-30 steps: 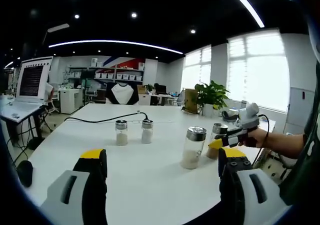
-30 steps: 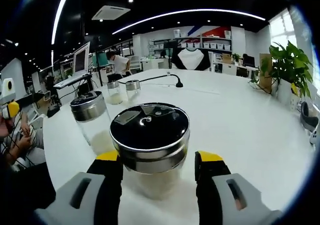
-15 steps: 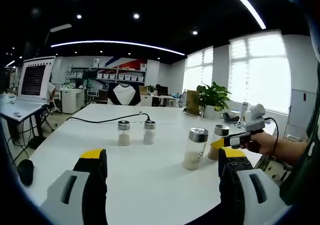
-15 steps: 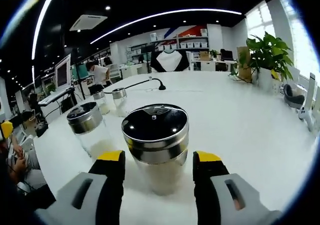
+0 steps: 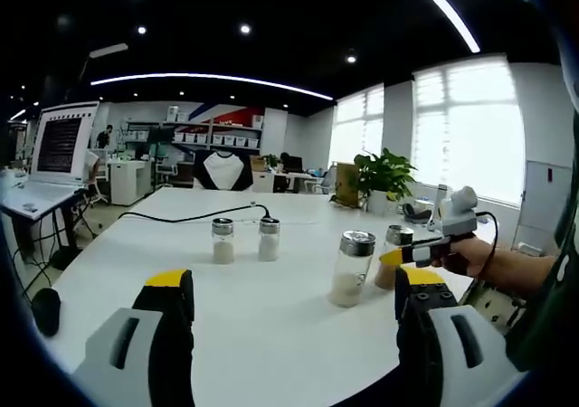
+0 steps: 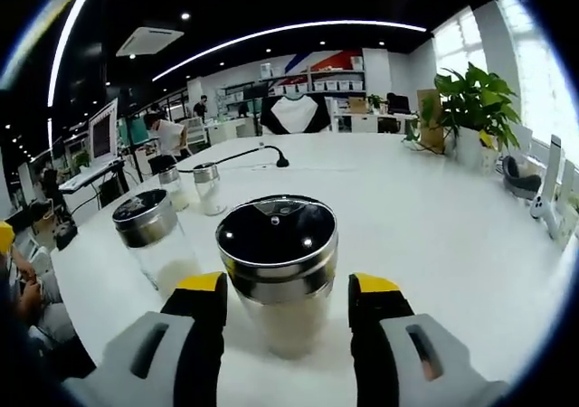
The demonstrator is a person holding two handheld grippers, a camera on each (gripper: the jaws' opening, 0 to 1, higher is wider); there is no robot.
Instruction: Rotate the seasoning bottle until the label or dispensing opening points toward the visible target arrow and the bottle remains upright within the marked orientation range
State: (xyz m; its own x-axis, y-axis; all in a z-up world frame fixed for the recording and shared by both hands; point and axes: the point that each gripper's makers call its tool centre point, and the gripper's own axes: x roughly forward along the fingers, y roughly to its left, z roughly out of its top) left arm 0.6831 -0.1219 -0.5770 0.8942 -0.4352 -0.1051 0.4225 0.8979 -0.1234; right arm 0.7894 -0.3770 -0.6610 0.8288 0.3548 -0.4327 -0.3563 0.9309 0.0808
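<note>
A glass seasoning bottle (image 6: 276,276) with a black and steel lid stands upright on the white table (image 6: 434,244), holding white powder. My right gripper (image 6: 288,285) is open, and its yellow-tipped fingers flank the bottle's body with a small gap on each side. In the left gripper view the same bottle (image 5: 391,255) stands by the right gripper (image 5: 432,247), which a hand holds. A second, similar bottle (image 5: 350,268) (image 6: 152,240) stands beside it. My left gripper (image 5: 294,285) is open over bare table with nothing between its fingers.
Two small shakers (image 5: 222,241) (image 5: 268,239) stand mid-table near a black cable (image 5: 181,217). A potted plant (image 5: 384,174) and a white device (image 6: 545,190) sit at the far right side. A monitor (image 5: 60,145) stands off the table's left.
My right gripper has drawn back, so the bottle now sits farther out, between the fingertips, and looks smaller. The left gripper has hardly moved.
</note>
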